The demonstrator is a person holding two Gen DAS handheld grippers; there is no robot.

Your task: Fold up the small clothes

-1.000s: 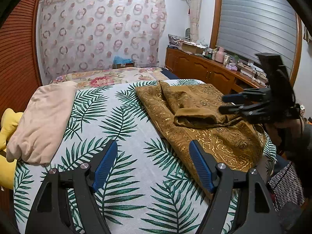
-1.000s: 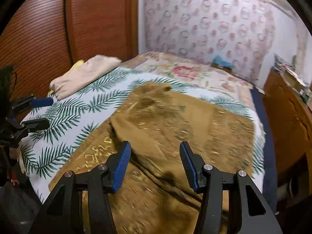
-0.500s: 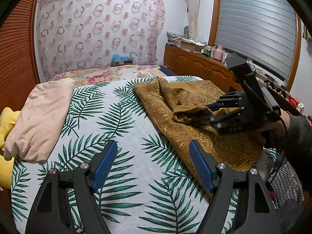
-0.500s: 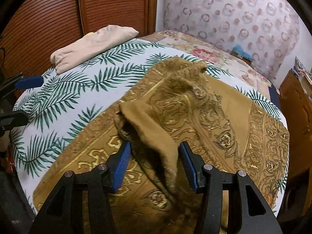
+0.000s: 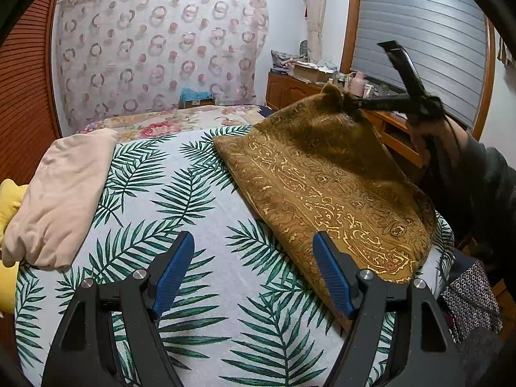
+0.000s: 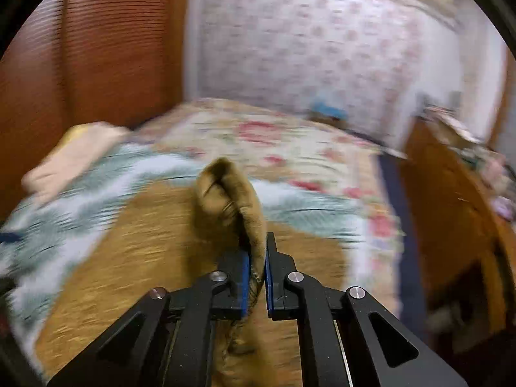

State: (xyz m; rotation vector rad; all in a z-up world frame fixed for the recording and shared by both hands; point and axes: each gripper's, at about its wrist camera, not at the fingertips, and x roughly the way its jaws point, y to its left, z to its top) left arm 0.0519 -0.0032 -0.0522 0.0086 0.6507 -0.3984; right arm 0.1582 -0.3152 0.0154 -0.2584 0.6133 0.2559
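My right gripper (image 6: 257, 285) pinches the soft, limp brown cloth (image 5: 325, 174) by its bunched edge; left gripper (image 5: 253, 277) fingers gape, empty.

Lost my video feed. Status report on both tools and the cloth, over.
Right tool shut on brown cloth, one corner lifted off the bed. Left tool open, empty, hovering over the bed. Folded beige garment lies off left, apart.

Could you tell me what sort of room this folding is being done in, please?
Most likely a home bedroom. The brown patterned cloth lies on a bed with a palm-leaf sheet, a patterned curtain hangs behind it, and a cluttered wooden sideboard stands under a shuttered window.
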